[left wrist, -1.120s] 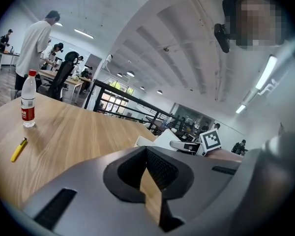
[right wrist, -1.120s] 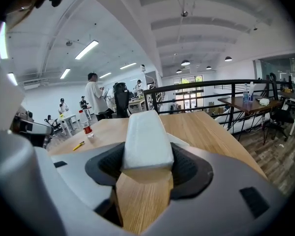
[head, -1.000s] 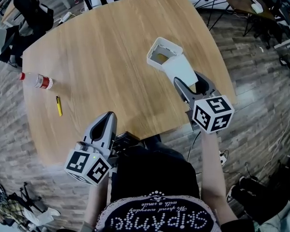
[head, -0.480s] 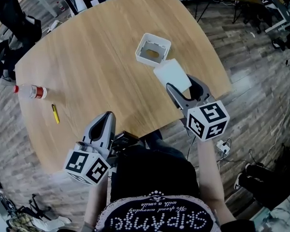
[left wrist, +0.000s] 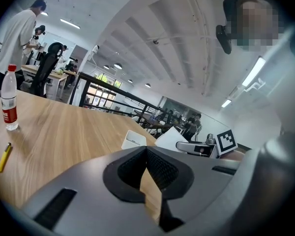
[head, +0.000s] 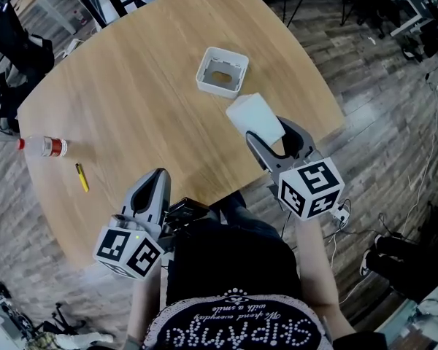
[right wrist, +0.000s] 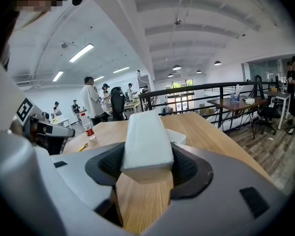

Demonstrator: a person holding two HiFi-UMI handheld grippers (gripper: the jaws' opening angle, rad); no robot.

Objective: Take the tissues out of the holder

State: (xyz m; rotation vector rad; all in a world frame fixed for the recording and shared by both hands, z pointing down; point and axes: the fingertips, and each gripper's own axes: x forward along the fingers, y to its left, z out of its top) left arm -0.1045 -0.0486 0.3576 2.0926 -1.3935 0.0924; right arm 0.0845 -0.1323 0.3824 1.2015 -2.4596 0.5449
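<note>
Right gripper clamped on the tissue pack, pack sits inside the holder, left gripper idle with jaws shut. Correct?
One point is wrong: the tissue pack is out of the holder, beside its near side, as the head view shows. The rest holds: right gripper clamped on the pack, left gripper idle with jaws shut.

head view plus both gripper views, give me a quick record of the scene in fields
right gripper: jaws shut on the tissues
left gripper: jaws together, nothing between them
tissues: white pack, out of the holder, held over the table near its edge
holder: white, open-topped, on the table, no tissues seen inside
table: wooden
other items: bottle with red label and yellow pen, at the table's left side
</note>
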